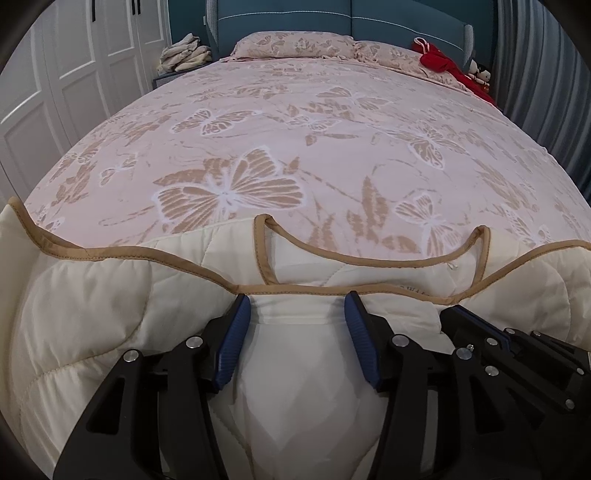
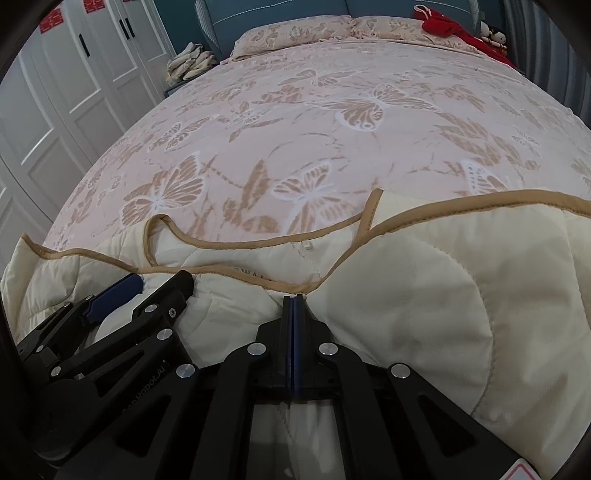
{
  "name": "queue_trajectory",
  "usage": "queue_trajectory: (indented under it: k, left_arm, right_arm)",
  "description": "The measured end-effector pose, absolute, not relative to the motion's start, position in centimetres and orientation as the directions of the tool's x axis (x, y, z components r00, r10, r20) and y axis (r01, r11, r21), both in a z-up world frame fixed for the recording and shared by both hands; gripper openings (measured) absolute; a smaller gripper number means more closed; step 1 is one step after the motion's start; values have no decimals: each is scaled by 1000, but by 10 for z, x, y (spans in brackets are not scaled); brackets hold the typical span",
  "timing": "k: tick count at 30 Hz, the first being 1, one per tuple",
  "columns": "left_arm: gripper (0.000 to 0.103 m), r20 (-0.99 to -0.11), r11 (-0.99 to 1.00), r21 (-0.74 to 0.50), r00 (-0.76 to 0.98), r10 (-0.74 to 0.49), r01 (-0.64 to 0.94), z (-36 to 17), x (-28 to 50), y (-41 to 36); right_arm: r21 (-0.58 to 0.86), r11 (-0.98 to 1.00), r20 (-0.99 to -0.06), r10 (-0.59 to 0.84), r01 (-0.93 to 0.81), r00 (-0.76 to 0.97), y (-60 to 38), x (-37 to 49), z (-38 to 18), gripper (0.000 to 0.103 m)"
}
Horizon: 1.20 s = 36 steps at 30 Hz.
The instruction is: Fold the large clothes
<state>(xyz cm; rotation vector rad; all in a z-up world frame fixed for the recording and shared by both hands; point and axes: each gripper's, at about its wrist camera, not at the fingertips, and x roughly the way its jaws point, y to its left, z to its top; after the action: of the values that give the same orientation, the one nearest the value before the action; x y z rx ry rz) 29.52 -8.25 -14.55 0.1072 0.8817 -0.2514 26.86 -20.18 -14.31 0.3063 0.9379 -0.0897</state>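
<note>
A cream quilted garment (image 1: pixel 110 306) with tan binding lies bunched along the bottom of both views, at the near end of the bed (image 1: pixel 295 122), its trimmed edge running wavily from the lower left to the lower right of each frame. In the left wrist view the left gripper (image 1: pixel 297 306) sits at bottom centre with its two blue pads spread apart, released, a white fold of the garment bulging between them just below the tan binding (image 1: pixel 166 260). At the lower right of that frame the right gripper (image 1: pixel 458 314) lies just beside it. In the right wrist view the right gripper (image 2: pixel 294 300) is at bottom centre, its two blue pads pressed flat together and clenched on the garment's tan-bound edge where the binding dips; the left gripper (image 2: pixel 147 282) shows at the lower left, close alongside. Beyond the garment the pink butterfly-print bedspread (image 2: pixel 314 122) stretches open and flat through the middle of both frames up to two matching pillows (image 1: pixel 291 44) at the top, against a teal headboard (image 1: pixel 295 14). One red cloth item (image 1: pixel 439 59) lies at the upper right on the bed. One pile of beige clothes (image 1: pixel 184 55) sits at the upper left beside the bed. White wardrobe doors (image 2: pixel 55 92) fill the left edge; grey curtains (image 1: pixel 546 74) fill the right edge.
</note>
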Motion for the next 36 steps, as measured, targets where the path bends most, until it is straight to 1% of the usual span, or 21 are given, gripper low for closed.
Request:
queue_trajectory:
  k: [15,17,19,20,21,22,23,24,25,26,30,33,34,35,36]
  left_arm:
    - [52,-771,966,2,615,-162,257,-144,296,-83]
    - [56,-783,965,10,602,-156,263,-141,296,-85]
    - [60,-808,961,-20,562,-178,275,-130,297,-79]
    - [61,-815,965,-62,545,-196,255,-116,294,-66]
    - [64,-809,968,-98,547,-214,233,-106,289,-53]
    - [82,-797,969,-145,557,-235,201,-93,281,-34]
    - [90,-782,967,-188,569,-254,173,-82,271,-13]
    - [94,-759,962,-234,592,-270,139,-69,256,14]
    - [95,-749,961,-260,607,-265,99,-61,241,41]
    - [97,-756,961,-271,605,-250,59,-58,227,66]
    - [97,-813,958,-270,555,-176,-93,-71,186,136]
    - [97,-828,921,-345,521,-207,-182,-92,159,175]
    - [97,-831,910,-365,508,-224,-195,-100,156,179]
    - [97,-837,897,-389,489,-248,-211,-108,153,184]
    - [97,-841,877,-419,465,-278,-234,-118,151,188]
  right_arm:
    - [238,949,-787,64,206,614,-202,268,-143,0]
    - [250,947,-794,80,204,602,-204,270,-141,0]
    - [281,937,-807,114,206,579,-209,271,-133,0]
    - [292,929,-817,121,225,564,-213,269,-125,3]
    - [294,922,-820,107,253,562,-217,259,-108,10]
    - [288,923,-810,93,255,579,-219,247,-96,18]
    - [277,929,-795,78,245,602,-219,231,-82,30]
    - [266,938,-780,73,224,622,-218,208,-66,36]
    - [261,940,-774,67,221,630,-217,190,-60,44]
    - [265,938,-770,67,223,634,-216,172,-55,45]
    - [299,934,-785,124,195,607,-194,112,-58,45]
    - [287,940,-798,129,183,588,-169,90,-65,45]
    - [288,941,-806,138,178,575,-160,87,-70,44]
    - [283,942,-813,138,178,565,-156,85,-74,40]
    - [275,945,-820,134,178,557,-150,85,-78,40]
